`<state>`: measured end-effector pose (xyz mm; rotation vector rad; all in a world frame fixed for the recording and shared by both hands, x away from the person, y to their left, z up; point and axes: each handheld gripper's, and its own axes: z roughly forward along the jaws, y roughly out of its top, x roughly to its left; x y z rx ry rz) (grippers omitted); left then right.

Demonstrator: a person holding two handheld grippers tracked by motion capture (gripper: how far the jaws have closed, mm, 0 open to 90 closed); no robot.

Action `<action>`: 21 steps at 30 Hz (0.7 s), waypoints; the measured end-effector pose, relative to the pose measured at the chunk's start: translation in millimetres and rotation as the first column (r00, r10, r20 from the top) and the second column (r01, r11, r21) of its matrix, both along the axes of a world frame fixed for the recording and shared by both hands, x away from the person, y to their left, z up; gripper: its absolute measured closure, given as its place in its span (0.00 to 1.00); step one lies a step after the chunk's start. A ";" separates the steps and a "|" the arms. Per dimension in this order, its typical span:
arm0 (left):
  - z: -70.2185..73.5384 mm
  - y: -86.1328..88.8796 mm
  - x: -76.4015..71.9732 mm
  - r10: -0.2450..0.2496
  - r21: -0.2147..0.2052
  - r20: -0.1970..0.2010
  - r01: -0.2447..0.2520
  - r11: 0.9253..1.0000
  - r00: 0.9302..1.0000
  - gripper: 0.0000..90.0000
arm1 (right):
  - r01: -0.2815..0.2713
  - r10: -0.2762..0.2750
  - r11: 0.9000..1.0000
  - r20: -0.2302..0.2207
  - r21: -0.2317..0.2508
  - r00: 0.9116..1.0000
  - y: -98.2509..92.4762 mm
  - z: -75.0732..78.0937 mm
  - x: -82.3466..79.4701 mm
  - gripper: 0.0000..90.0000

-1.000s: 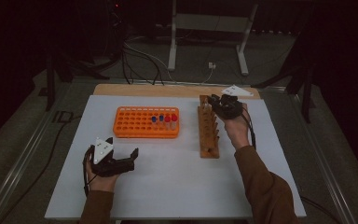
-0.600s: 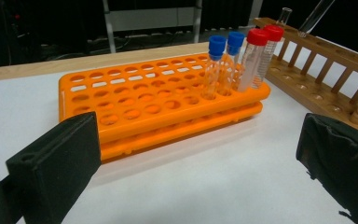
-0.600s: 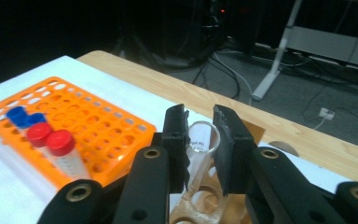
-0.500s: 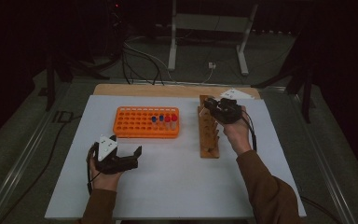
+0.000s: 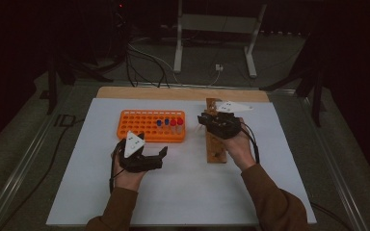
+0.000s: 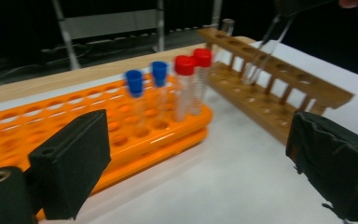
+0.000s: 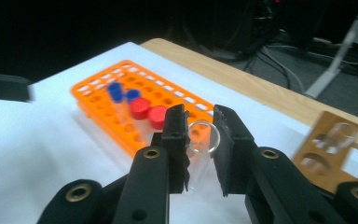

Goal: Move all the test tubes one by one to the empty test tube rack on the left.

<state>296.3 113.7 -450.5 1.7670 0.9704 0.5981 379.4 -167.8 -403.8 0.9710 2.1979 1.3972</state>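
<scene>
An orange tube rack [image 5: 144, 126] holds two blue-capped tubes [image 6: 145, 79] and two red-capped tubes [image 6: 193, 63] at its right end. Right of it lies a long wooden rack [image 5: 215, 144]. My right gripper [image 7: 200, 140] is shut on a clear open-topped glass tube [image 7: 199, 154], held above the gap between the two racks [image 5: 203, 120]. In the left gripper view the same tube [image 6: 261, 58] hangs tilted over the wooden rack [image 6: 279, 79]. My left gripper [image 5: 161, 158] points at the orange rack's near right corner; its jaws [image 6: 200, 158] stand wide, have just been closing a little, and hold nothing.
One more clear tube [image 7: 338, 133] stands in the far end of the wooden rack [image 7: 331, 149]. The white mat [image 5: 188, 192] lies on a wooden tabletop [image 5: 173, 93]. Cables and a metal stand [image 5: 212, 29] sit on the floor beyond the table.
My left gripper has moved right, toward the orange rack's near corner. My right gripper has carried the clear tube left and nearer, off the far end of the wooden rack.
</scene>
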 end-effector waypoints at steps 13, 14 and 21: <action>6.5 -52.4 12.2 -0.099 0.055 0.029 0.097 0.994 0.995 0.44 | -0.101 0.101 0.995 -0.035 0.019 0.994 23.3 -2.8 -17.7 0.85; 6.5 -56.0 13.1 -0.097 0.060 0.030 0.095 0.994 0.995 0.48 | -0.107 0.107 0.994 -0.039 0.020 0.993 24.9 -3.1 -18.9 0.85; 4.8 -67.9 19.2 -0.085 0.074 0.028 0.083 0.994 0.996 0.63 | -0.147 0.148 0.989 -0.048 0.035 0.988 32.3 -2.7 -24.2 0.85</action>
